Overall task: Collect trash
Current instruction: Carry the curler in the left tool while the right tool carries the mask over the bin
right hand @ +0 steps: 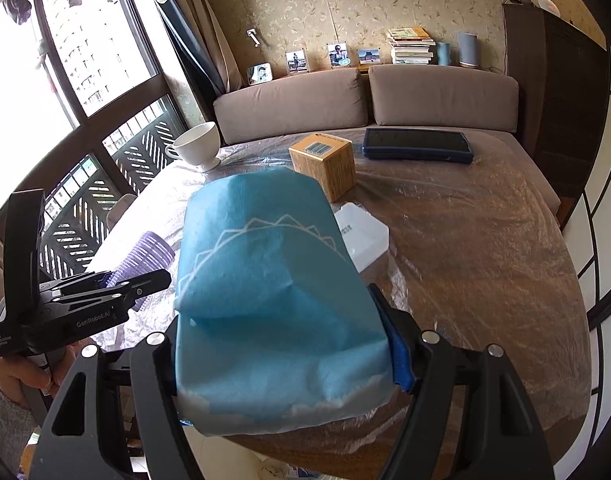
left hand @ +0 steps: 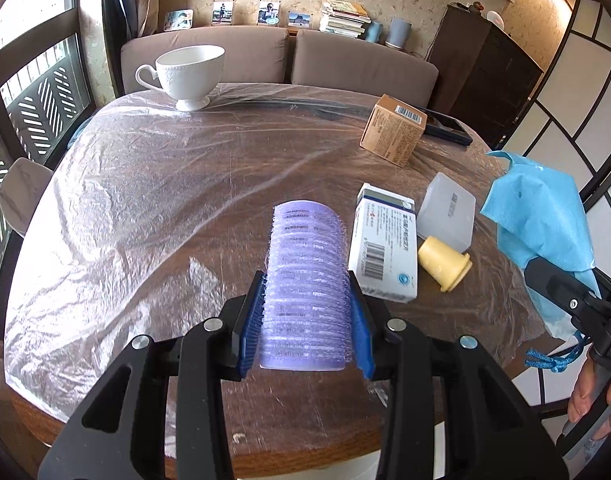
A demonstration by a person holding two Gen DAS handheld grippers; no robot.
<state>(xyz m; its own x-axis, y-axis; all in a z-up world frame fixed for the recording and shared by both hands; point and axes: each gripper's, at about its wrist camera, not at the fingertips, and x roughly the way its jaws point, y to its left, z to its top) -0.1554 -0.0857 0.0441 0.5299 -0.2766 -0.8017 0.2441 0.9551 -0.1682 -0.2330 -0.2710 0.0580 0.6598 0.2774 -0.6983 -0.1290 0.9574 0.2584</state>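
Blue bag (right hand: pixel 265 304) clamped in right jaws; purple roller (left hand: pixel 305 280) in left.

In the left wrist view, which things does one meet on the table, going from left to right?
White cup → purple hair roller, held in the left hand-held gripper → white medicine box → yellow stopper → blue bag.
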